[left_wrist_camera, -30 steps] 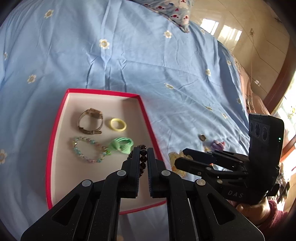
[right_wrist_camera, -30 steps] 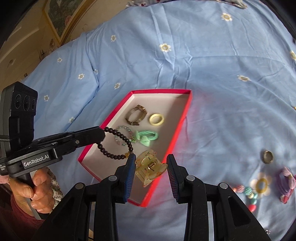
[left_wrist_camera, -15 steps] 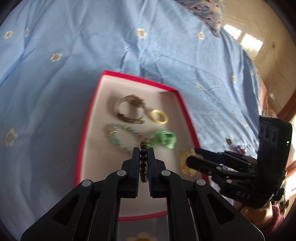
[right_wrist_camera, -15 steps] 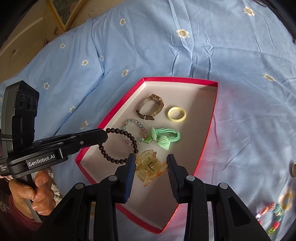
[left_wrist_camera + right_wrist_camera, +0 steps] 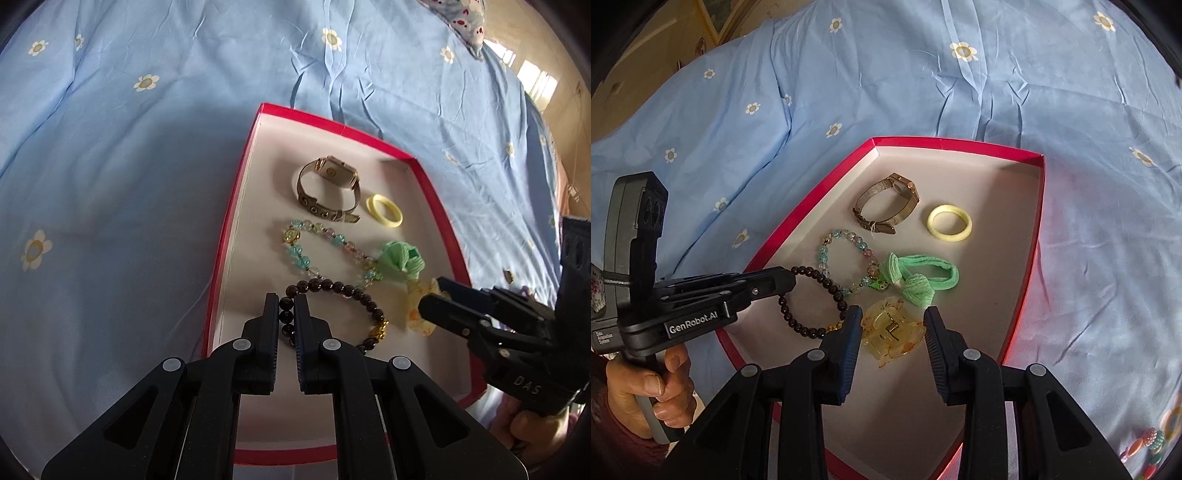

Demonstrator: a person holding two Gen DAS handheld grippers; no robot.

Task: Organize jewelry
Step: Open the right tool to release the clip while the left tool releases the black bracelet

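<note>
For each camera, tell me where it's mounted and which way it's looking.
Left wrist: on the left gripper, looking down into the red tray; its jaws pinch the dark bead bracelet.
Right wrist: on the right gripper, looking down; jaws around the amber hair claw; a hand shows.
Shared: tray, watch, each other's gripper.

The colourful beaded trinkets (image 5: 1156, 443) at four o'clock run off the picture's edge. The left gripper (image 5: 286, 321) hides part of the dark bead bracelet (image 5: 354, 295).

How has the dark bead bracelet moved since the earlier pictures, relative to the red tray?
Yes. The dark bead bracelet, gripped by the left tool, came down from above the red tray towards its floor.
</note>
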